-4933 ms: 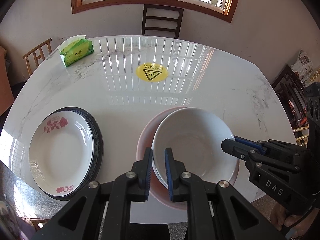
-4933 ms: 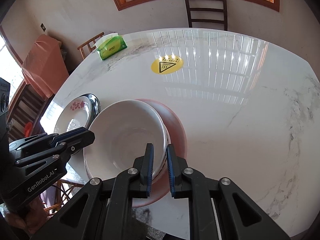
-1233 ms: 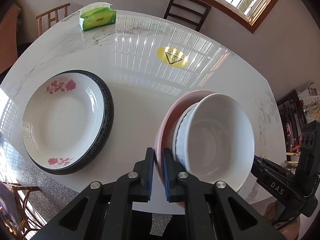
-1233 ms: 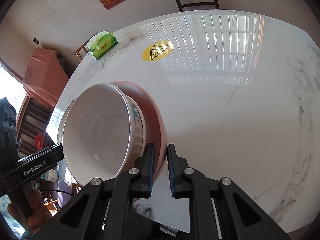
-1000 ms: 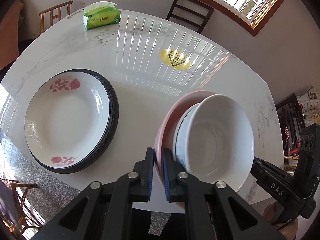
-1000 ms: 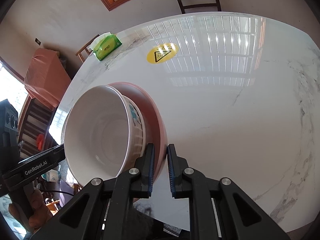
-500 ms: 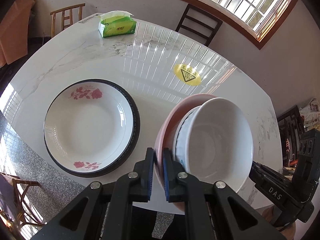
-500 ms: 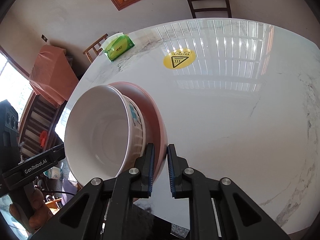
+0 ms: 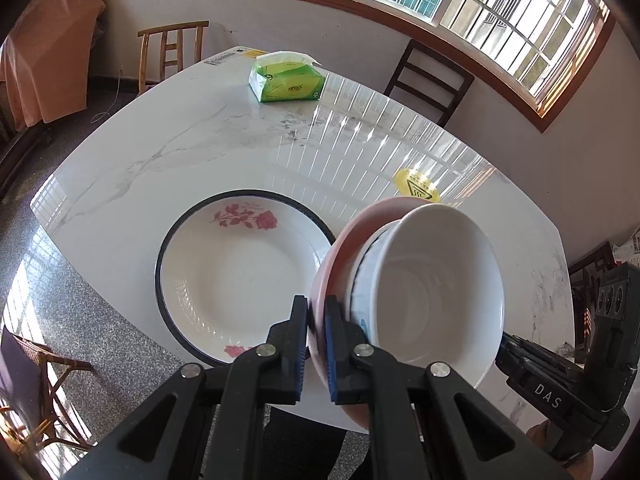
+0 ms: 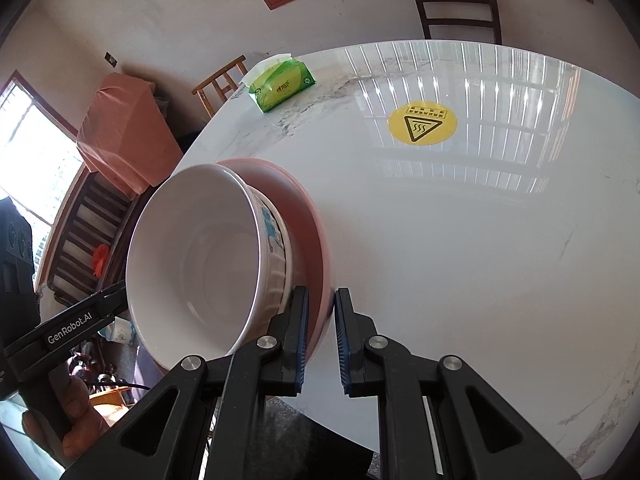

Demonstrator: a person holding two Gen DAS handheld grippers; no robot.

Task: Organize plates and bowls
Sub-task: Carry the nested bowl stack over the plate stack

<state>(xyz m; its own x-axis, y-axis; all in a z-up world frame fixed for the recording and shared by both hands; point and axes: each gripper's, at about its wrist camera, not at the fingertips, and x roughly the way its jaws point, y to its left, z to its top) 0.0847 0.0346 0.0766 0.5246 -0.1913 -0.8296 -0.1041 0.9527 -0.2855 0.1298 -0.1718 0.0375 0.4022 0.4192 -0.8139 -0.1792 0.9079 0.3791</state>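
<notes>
Both grippers hold a pink plate by opposite rims, lifted above the table, with a white bowl sitting in it. My left gripper is shut on the plate's left rim. My right gripper is shut on its right rim; the bowl shows there too. A white rose-patterned plate rests in a black-rimmed plate on the table, just left of and below the held stack.
The white marble table carries a green tissue pack at the far side and a yellow heat sticker. Wooden chairs stand around the table. The near table edge lies under the grippers.
Both grippers carried the pink plate and bowl up and to the left; the rose plate now lies closer beside and under the held stack.
</notes>
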